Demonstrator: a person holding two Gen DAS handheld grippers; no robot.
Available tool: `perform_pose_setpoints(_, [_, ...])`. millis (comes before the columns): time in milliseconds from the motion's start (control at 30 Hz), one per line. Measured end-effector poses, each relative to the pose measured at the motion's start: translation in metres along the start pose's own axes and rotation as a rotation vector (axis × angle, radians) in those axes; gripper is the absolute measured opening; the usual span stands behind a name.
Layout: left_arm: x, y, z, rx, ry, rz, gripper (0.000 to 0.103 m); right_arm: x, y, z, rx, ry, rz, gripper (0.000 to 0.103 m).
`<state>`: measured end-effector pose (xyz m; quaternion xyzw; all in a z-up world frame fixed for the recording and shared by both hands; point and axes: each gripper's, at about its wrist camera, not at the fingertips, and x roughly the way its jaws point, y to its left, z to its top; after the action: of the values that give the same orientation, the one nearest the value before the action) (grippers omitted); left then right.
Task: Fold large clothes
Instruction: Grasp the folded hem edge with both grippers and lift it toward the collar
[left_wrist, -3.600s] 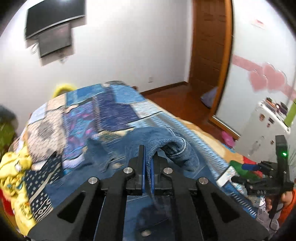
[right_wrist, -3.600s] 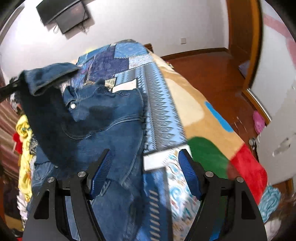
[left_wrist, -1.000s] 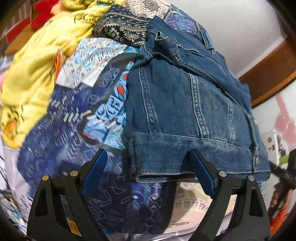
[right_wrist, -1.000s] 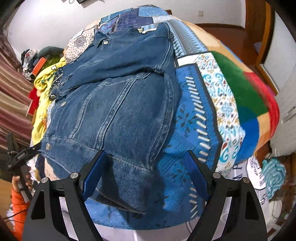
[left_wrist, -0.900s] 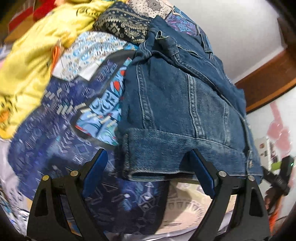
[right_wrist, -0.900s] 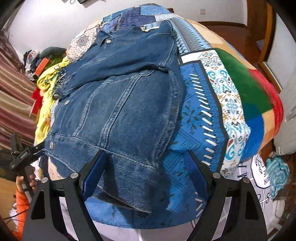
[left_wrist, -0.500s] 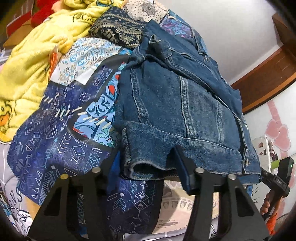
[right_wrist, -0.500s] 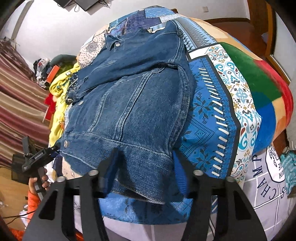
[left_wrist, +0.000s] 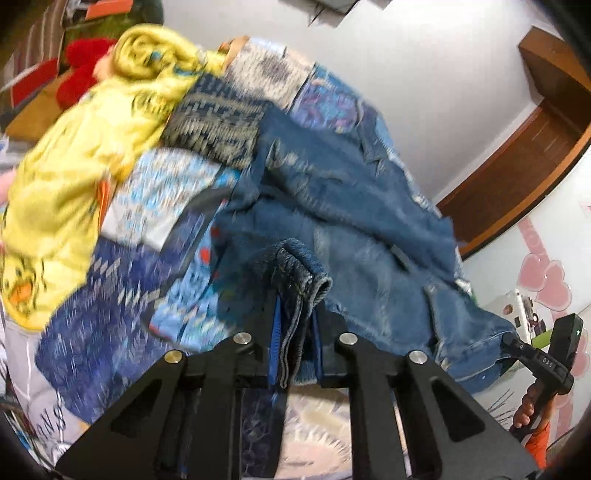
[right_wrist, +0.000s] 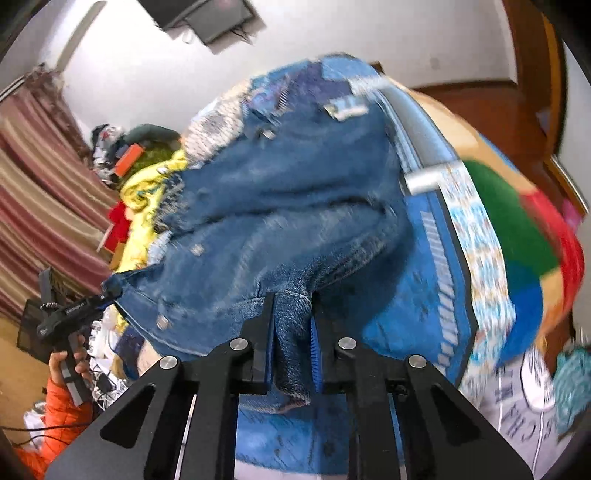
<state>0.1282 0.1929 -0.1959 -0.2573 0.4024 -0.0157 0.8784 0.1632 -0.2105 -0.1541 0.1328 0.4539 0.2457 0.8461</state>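
A blue denim jacket (left_wrist: 351, 206) lies spread on a patchwork bedspread (left_wrist: 122, 288); it also shows in the right wrist view (right_wrist: 280, 206). My left gripper (left_wrist: 295, 332) is shut on the jacket's bottom hem at its left corner and lifts it off the bed. My right gripper (right_wrist: 293, 343) is shut on the hem at the other corner. Each gripper also shows at the edge of the other's view, the right one (left_wrist: 543, 362) and the left one (right_wrist: 74, 306), with the hem stretched between them. Both views are blurred by motion.
A yellow blanket (left_wrist: 74, 155) and red cloth (left_wrist: 81, 70) are heaped at the bed's left side. Striped curtains (right_wrist: 40, 192) hang on the left. A wooden door frame (left_wrist: 517, 147) and a white cabinet (left_wrist: 517, 310) stand to the right. A dark screen (right_wrist: 199, 14) hangs on the wall.
Both grippers have shut on the jacket's bottom hem and lifted it off the bed. Half a second ago they were open around the hem.
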Motion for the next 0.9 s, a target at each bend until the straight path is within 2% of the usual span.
perform_pose_setpoints(167, [-0.010, -0.026, 0.042, 0.049, -0.095, -0.002, 0.012, -0.001, 0.012, 0.034, -0.050, -0.068, 0.029, 0.013])
perform_pose_setpoints(333, [-0.005, -0.053, 0.096, 0.107, -0.172, 0.010, 0.011, -0.005, 0.017, 0.081, -0.070, -0.197, 0.005, 0.013])
perform_pose_setpoints(467, [0.009, -0.071, 0.142, 0.143, -0.206, 0.015, 0.010, 0.006, 0.016, 0.125, -0.092, -0.248, -0.015, 0.013])
perform_pose_setpoints(567, [0.034, -0.081, 0.176, 0.175, -0.230, 0.048, 0.010, 0.021, 0.009, 0.160, -0.079, -0.274, -0.027, 0.013])
perform_pose_setpoints(700, [0.085, -0.070, 0.207, 0.123, -0.197, 0.083, 0.010, 0.052, -0.010, 0.197, -0.030, -0.266, -0.050, 0.013])
perform_pose_setpoints(800, [0.132, -0.056, 0.222, 0.083, -0.144, 0.127, 0.010, 0.088, -0.025, 0.216, -0.005, -0.216, -0.082, 0.013])
perform_pose_setpoints(900, [0.175, -0.046, 0.224, 0.088, -0.086, 0.196, 0.010, 0.125, -0.041, 0.226, 0.013, -0.147, -0.110, 0.013])
